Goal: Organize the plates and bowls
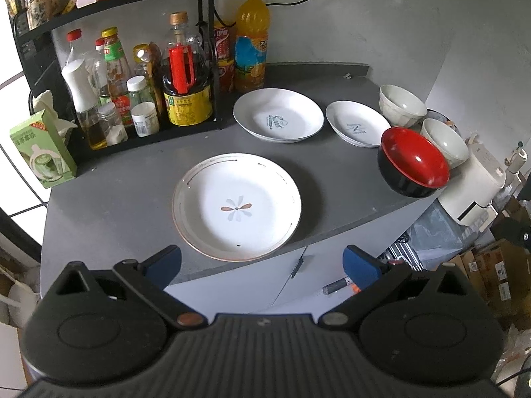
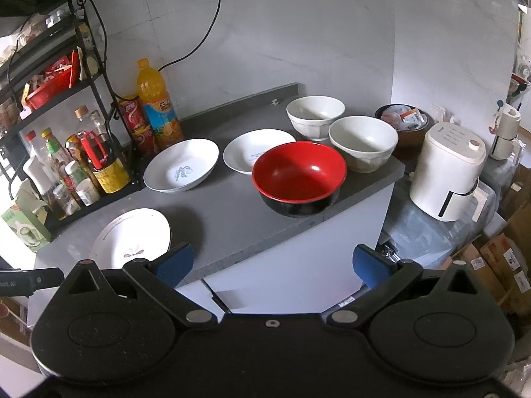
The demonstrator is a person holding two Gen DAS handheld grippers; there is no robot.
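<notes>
A gold-rimmed plate with a flower motif (image 1: 236, 206) (image 2: 131, 242) lies nearest on the grey counter (image 1: 132, 179). Behind it are a large white plate (image 1: 278, 114) (image 2: 181, 165) and a smaller white plate (image 1: 356, 123) (image 2: 255, 154). A red and black bowl (image 1: 413, 162) (image 2: 299, 178) stands at the counter's right edge, with two white bowls (image 1: 402, 101) (image 1: 444, 141) (image 2: 315, 112) (image 2: 363, 142) behind it. My left gripper (image 1: 262, 265) is open, just short of the flower plate. My right gripper (image 2: 273, 265) is open too, hanging in front of the counter below the red bowl.
A black rack with sauce bottles (image 1: 186, 76) and an orange drink bottle (image 1: 251, 41) (image 2: 159, 106) fills the left back. A green box (image 1: 43, 151) stands at the left. A white appliance (image 2: 448, 172) and cardboard boxes (image 2: 507, 262) sit right of the counter.
</notes>
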